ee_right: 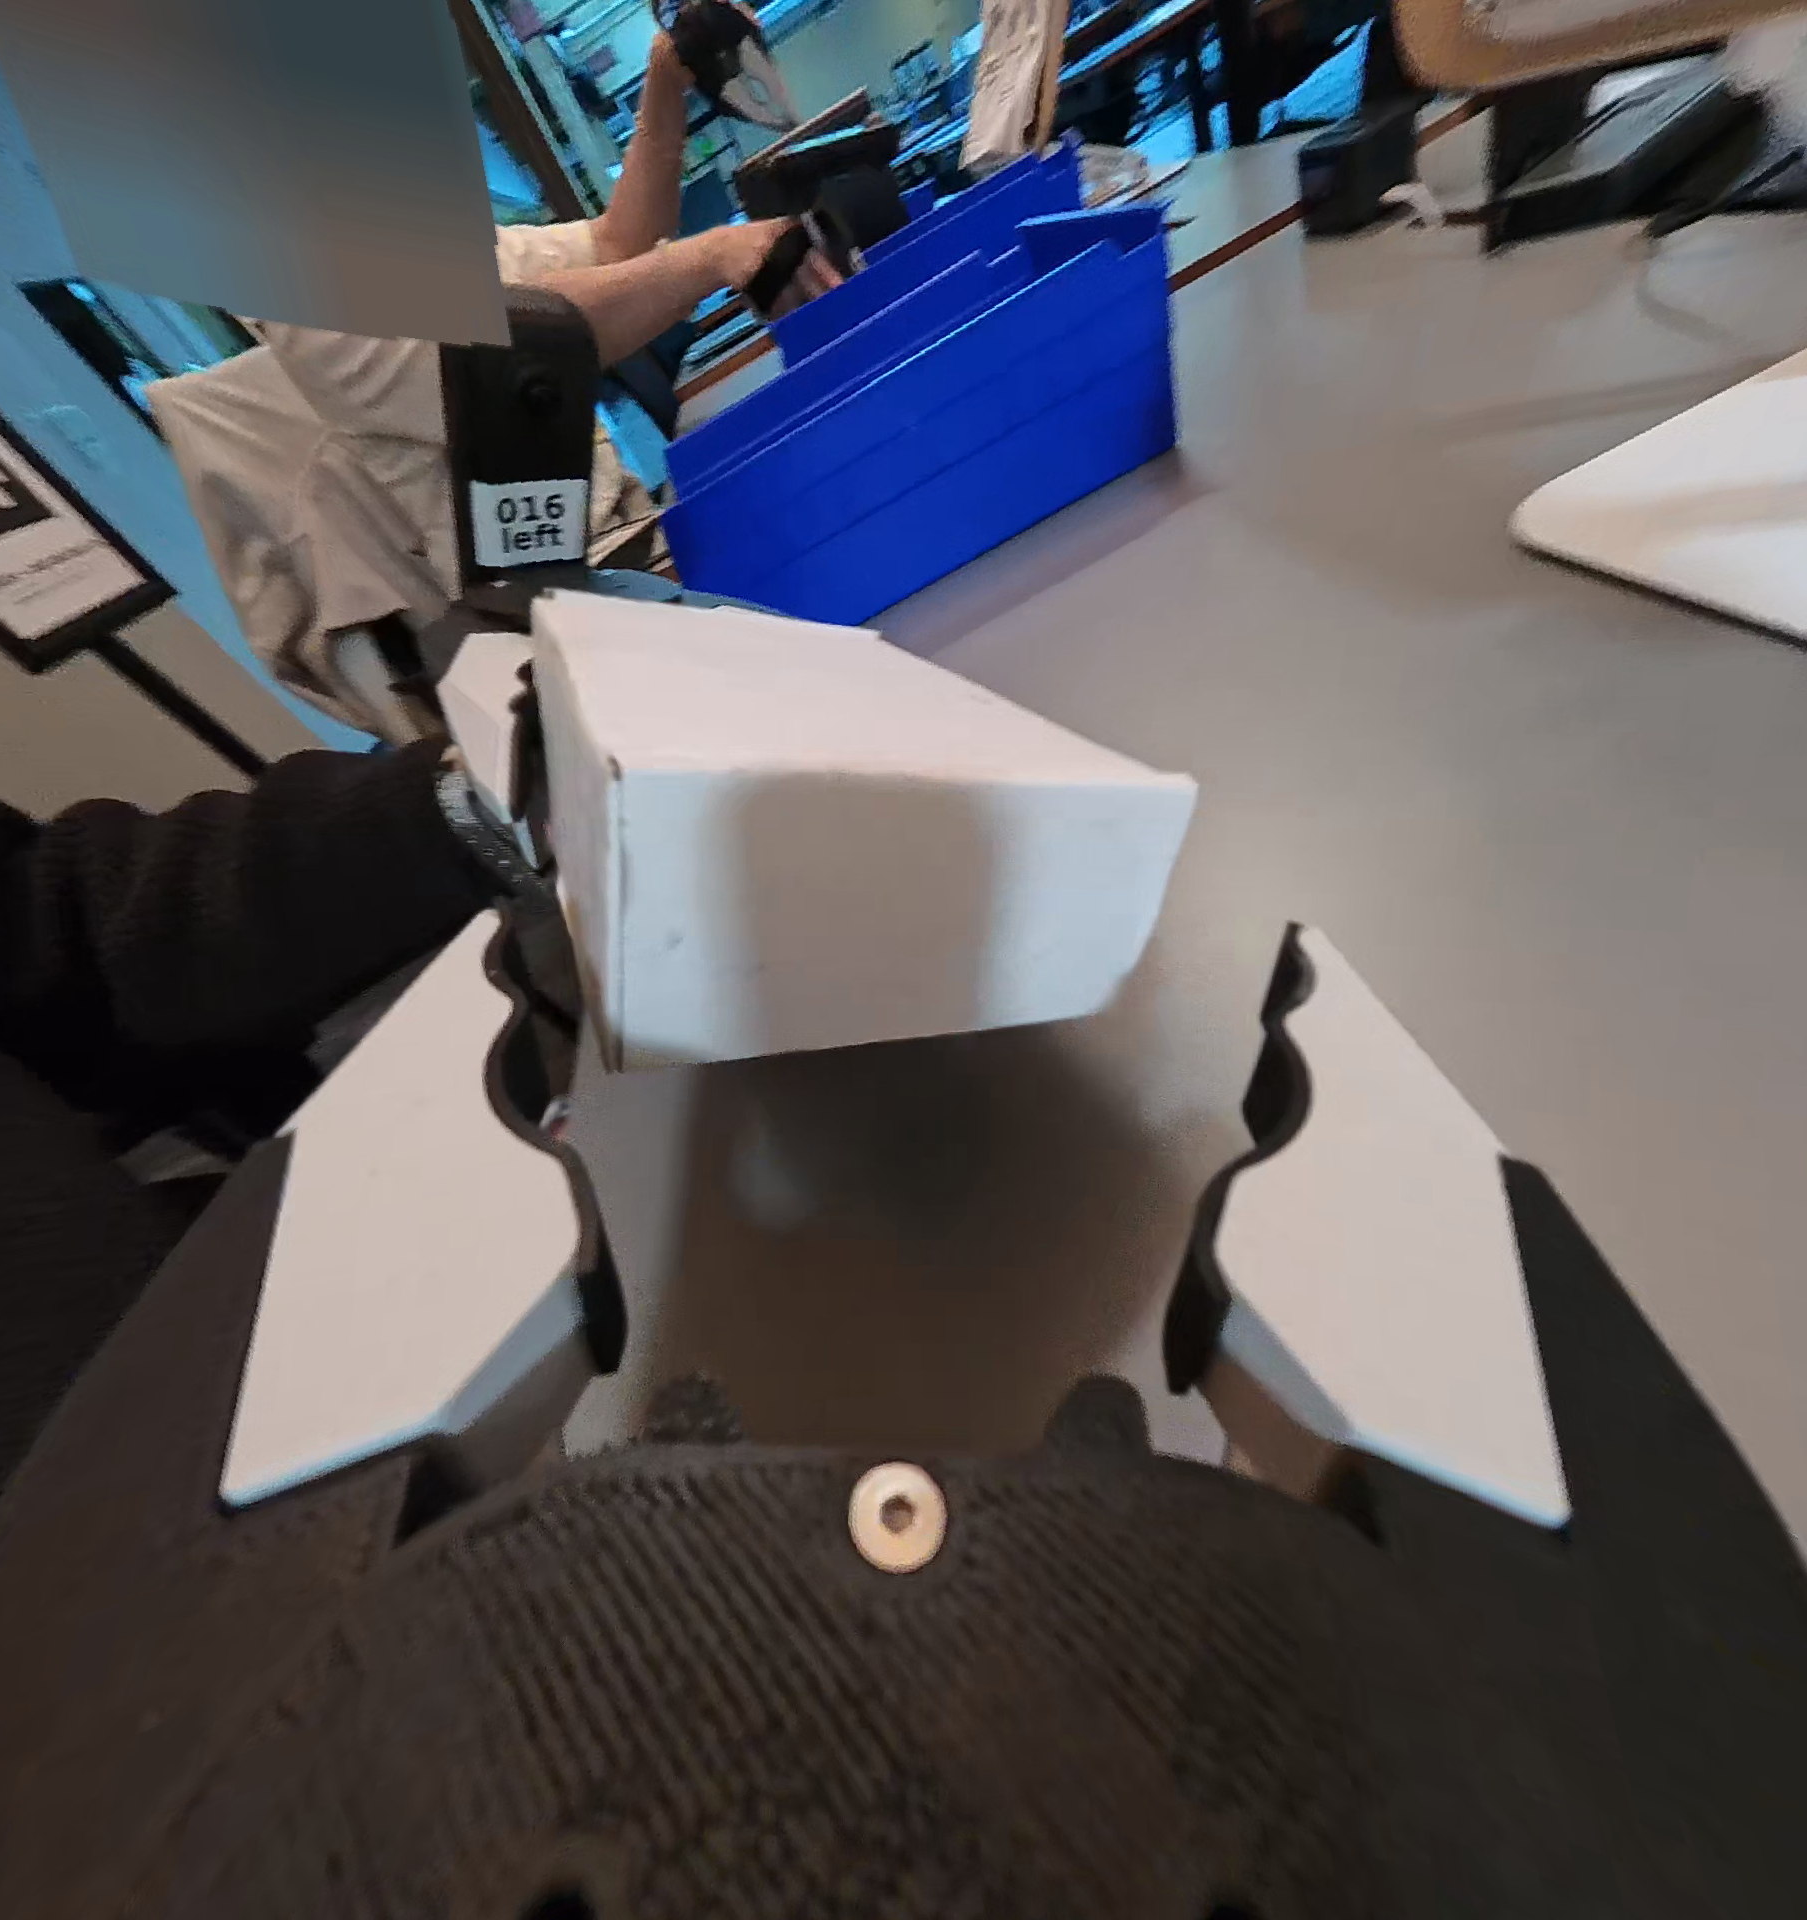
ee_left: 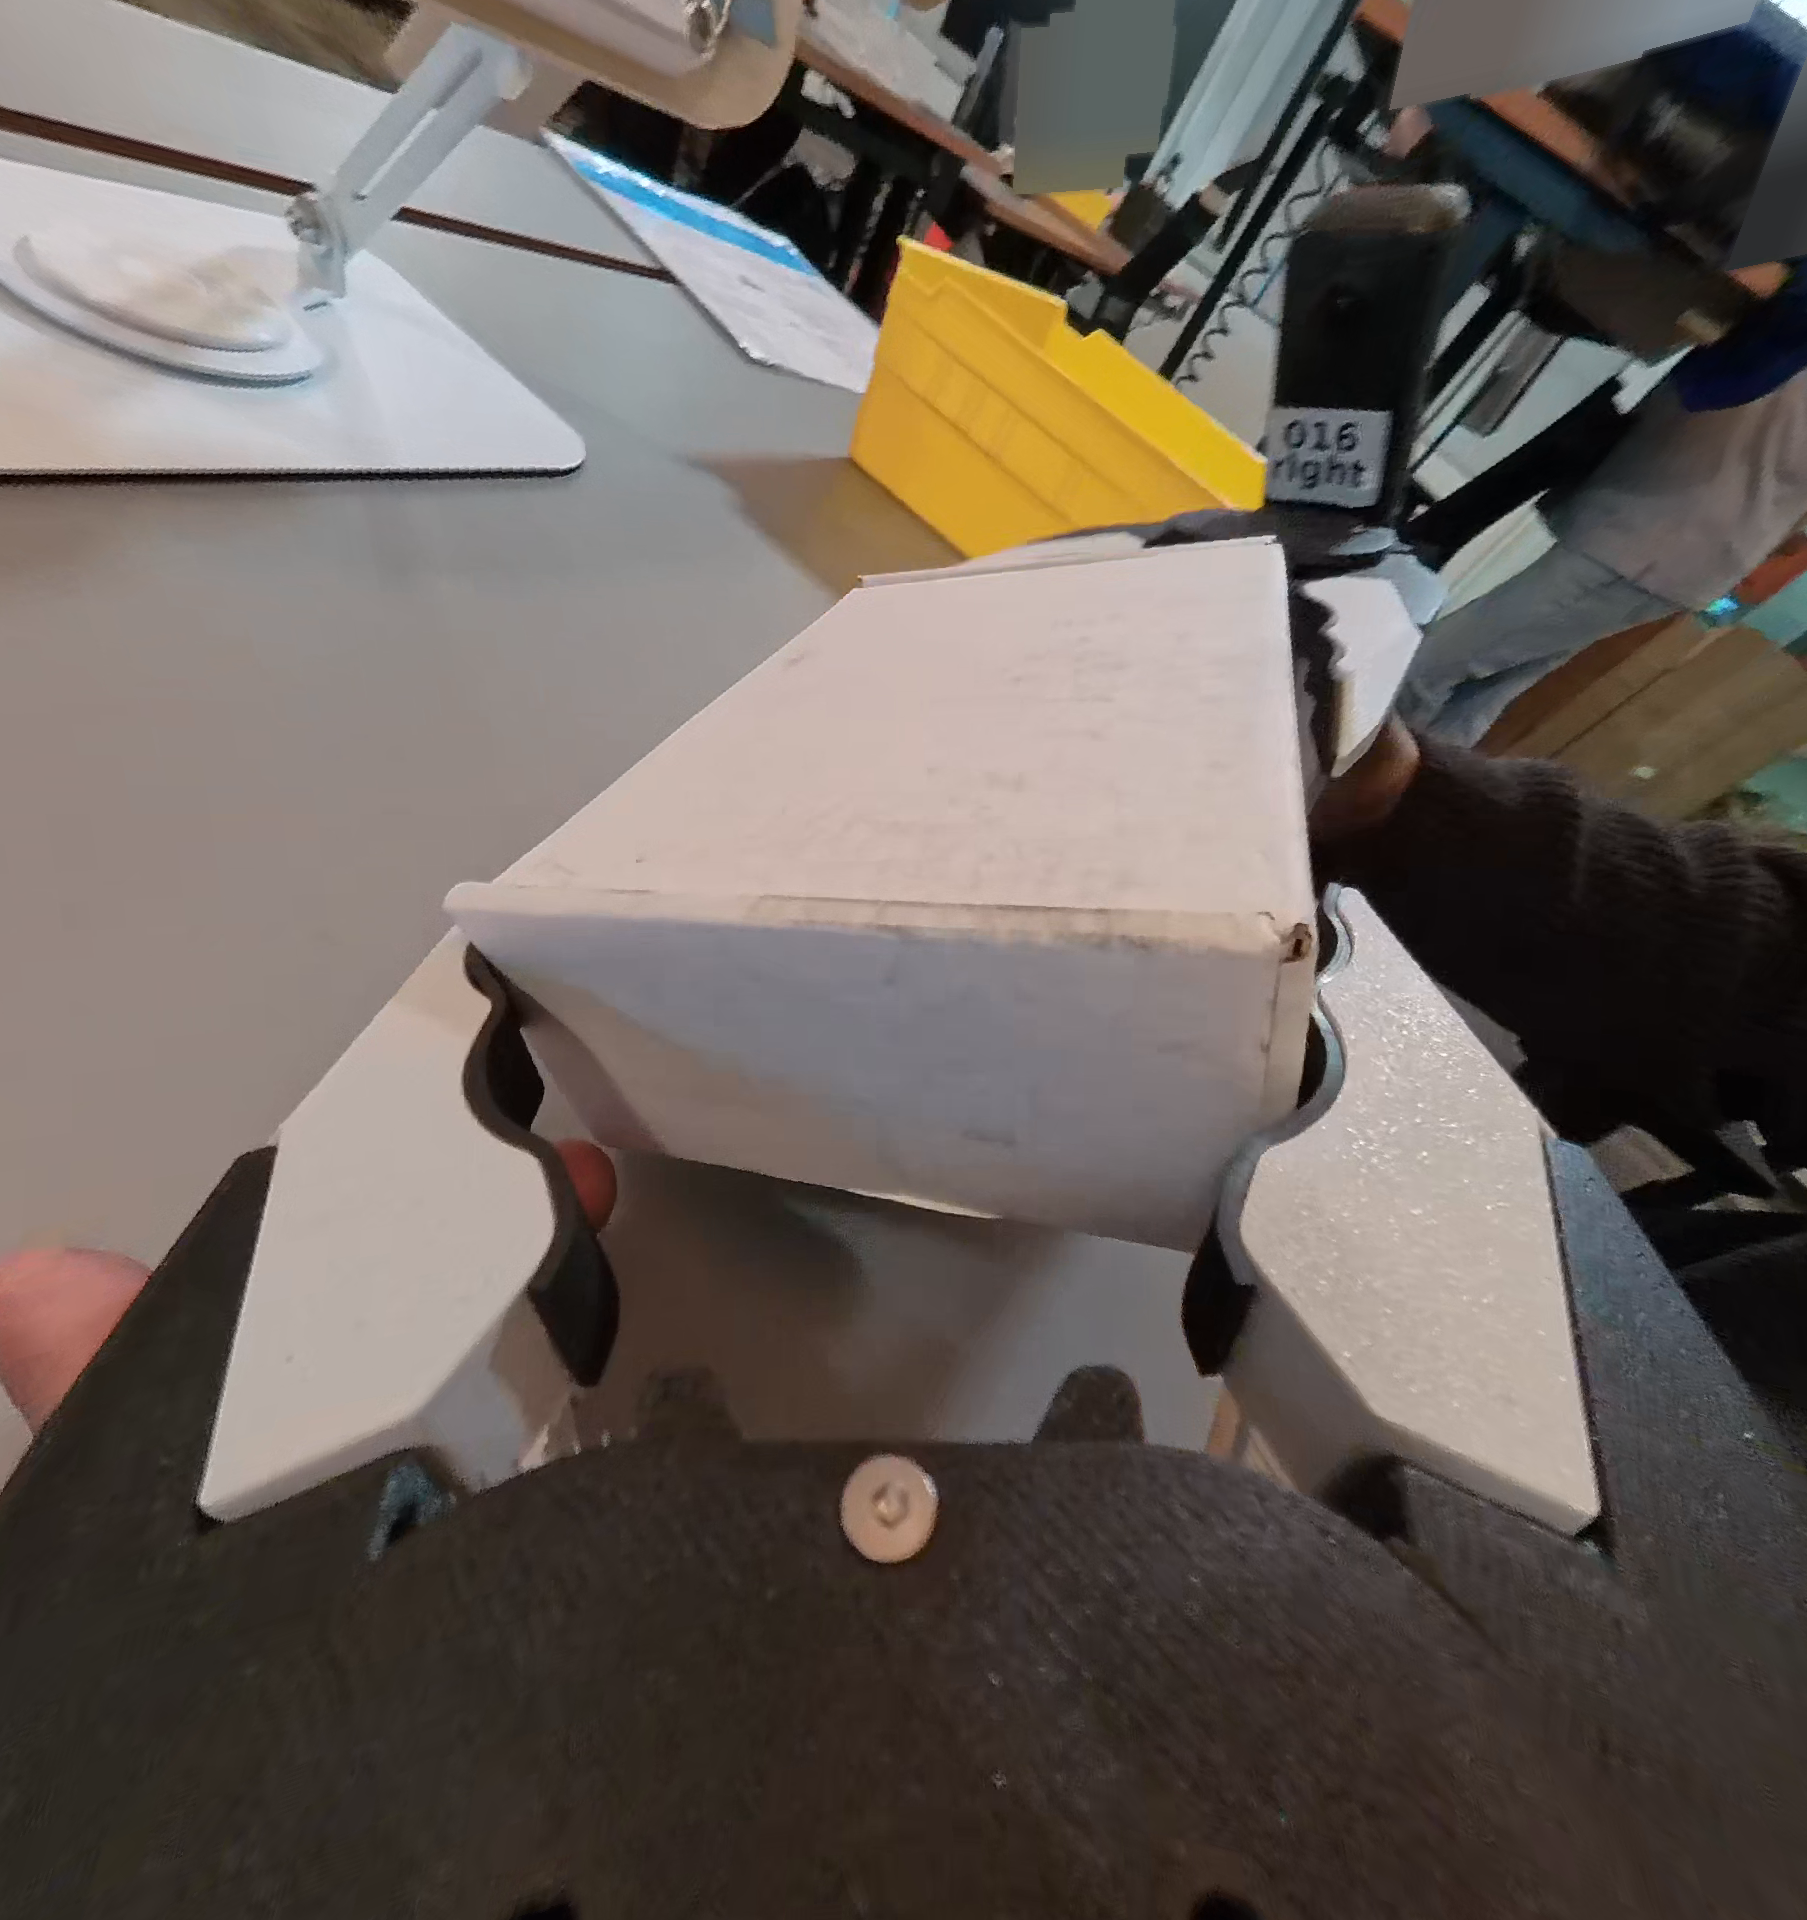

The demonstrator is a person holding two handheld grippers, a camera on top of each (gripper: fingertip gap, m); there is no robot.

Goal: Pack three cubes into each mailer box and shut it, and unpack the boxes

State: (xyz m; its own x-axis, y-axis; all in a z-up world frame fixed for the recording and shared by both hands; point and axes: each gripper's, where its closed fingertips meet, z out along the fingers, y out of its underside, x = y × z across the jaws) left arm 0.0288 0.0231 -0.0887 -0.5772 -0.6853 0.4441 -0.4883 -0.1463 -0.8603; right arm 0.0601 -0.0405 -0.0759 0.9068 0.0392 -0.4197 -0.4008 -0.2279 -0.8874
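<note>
In the left wrist view, the left gripper (ee_left: 904,1049) has its jaws closed on the near end of a white mailer box (ee_left: 940,831). The left jaw's dark wavy pad presses the box's left lower edge and the right jaw's pad presses its right corner, so the box end sits squarely between them. The box is shut and held clear of the grey surface (ee_left: 255,727), tilted, its long side running away from the camera toward the upper right. At its far end the right gripper (ee_left: 1335,665) shows, with a black post above it bearing a small white label; one white finger lies against the far right corner of the box. A dark sleeve (ee_left: 1605,935) reaches in from the right. Beyond the box a yellow bin (ee_left: 1034,416) stands on the surface, and a white mat (ee_left: 255,416) with a white stand on it lies to the left.

In the right wrist view, the right gripper (ee_right: 904,1039) has its jaws spread wide. The box (ee_right: 857,852) hangs above the surface (ee_right: 1398,831) just ahead of the jaws; its near left corner is at the left jaw's tip, while the right jaw stands apart from it. I cannot tell whether the left jaw touches. The left gripper (ee_right: 483,717) holds the far end of the box. A blue bin (ee_right: 930,447) stands behind.
</note>
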